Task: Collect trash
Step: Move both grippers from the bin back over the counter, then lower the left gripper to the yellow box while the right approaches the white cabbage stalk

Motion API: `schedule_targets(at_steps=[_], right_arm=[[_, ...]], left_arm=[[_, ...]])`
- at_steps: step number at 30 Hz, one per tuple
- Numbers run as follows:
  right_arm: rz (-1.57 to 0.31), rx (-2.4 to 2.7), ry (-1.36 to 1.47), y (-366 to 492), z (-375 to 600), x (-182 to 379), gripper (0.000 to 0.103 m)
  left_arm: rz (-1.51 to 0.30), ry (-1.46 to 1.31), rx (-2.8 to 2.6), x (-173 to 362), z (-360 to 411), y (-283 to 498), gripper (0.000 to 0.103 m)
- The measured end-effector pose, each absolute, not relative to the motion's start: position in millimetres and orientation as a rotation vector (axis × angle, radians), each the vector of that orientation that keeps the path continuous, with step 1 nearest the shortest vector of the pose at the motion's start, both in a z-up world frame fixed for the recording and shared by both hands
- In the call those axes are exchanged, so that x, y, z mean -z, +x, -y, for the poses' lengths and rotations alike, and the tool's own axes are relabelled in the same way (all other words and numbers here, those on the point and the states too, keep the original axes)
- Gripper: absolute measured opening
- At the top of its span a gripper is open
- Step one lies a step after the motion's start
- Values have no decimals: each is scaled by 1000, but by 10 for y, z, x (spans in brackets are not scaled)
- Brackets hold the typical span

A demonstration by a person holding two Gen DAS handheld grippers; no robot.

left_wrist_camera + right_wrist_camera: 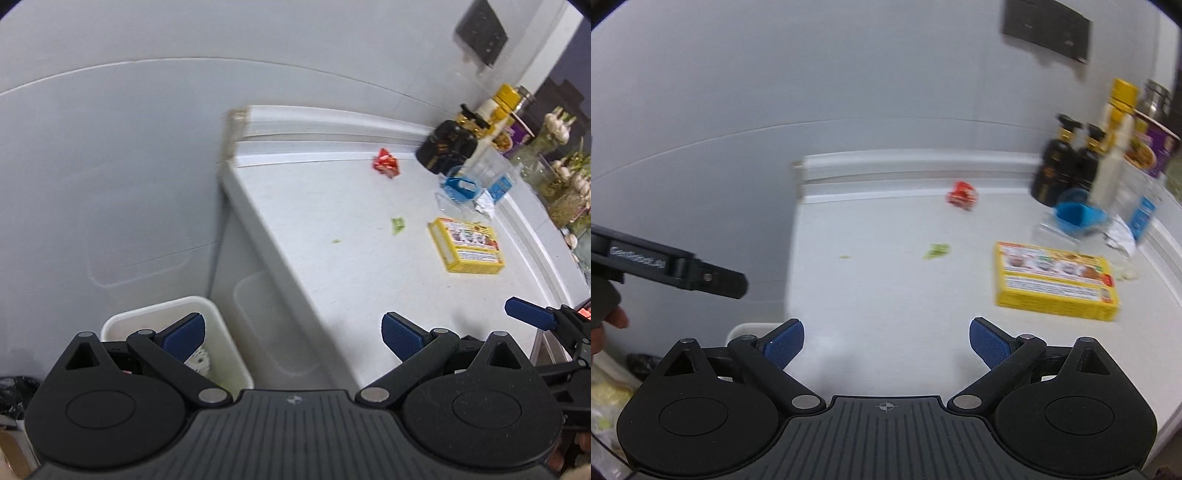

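A white counter (pixel 332 266) (pixel 886 288) holds trash: a crumpled red wrapper (pixel 386 163) (pixel 962 195) near the back, green scraps (pixel 398 225) (pixel 936 251), a yellow box (pixel 467 245) (pixel 1054 280), and crumpled white paper (pixel 485 205) (pixel 1121 236). A white bin (pixel 229 343) stands on the floor left of the counter, with some trash inside. My left gripper (pixel 293 338) is open and empty, above the counter's left edge and the bin. My right gripper (pixel 886 343) is open and empty over the counter's front edge; it also shows at the right of the left wrist view (pixel 532 314).
Dark pump bottles (pixel 448 146) (pixel 1063 166), a yellow-capped bottle (pixel 1117 140), a blue object in clear packaging (pixel 460 188) (pixel 1075 218) and jars (pixel 557 158) crowd the counter's back right. A grey wall rises behind. The left gripper's body (pixel 676 269) shows at left.
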State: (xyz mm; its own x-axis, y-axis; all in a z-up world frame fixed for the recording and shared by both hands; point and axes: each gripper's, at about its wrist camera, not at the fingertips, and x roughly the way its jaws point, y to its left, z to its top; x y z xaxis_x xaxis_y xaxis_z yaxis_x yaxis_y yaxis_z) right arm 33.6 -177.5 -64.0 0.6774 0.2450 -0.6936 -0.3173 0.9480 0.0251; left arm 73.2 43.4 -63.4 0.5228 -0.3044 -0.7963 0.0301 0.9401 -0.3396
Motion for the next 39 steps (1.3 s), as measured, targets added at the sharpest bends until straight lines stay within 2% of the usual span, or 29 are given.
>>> schedule_targets(at_steps=[11,21,32,39], right_arm=[[-748,-240,-43,937,2797,866,98],[-738,-162,54,1423,3546,1014,98],[-818,0,224,2117,4089,1247,98],[-859,59,281,2446,4062,1376,95]], left_arm=[[-970,-243,255,664,280,1101,102],[-927,-102,551,791,1084,1513,102],[-854,227,765,902,1817,1865,102],[-857,381,851,1007,2018,2040,102]])
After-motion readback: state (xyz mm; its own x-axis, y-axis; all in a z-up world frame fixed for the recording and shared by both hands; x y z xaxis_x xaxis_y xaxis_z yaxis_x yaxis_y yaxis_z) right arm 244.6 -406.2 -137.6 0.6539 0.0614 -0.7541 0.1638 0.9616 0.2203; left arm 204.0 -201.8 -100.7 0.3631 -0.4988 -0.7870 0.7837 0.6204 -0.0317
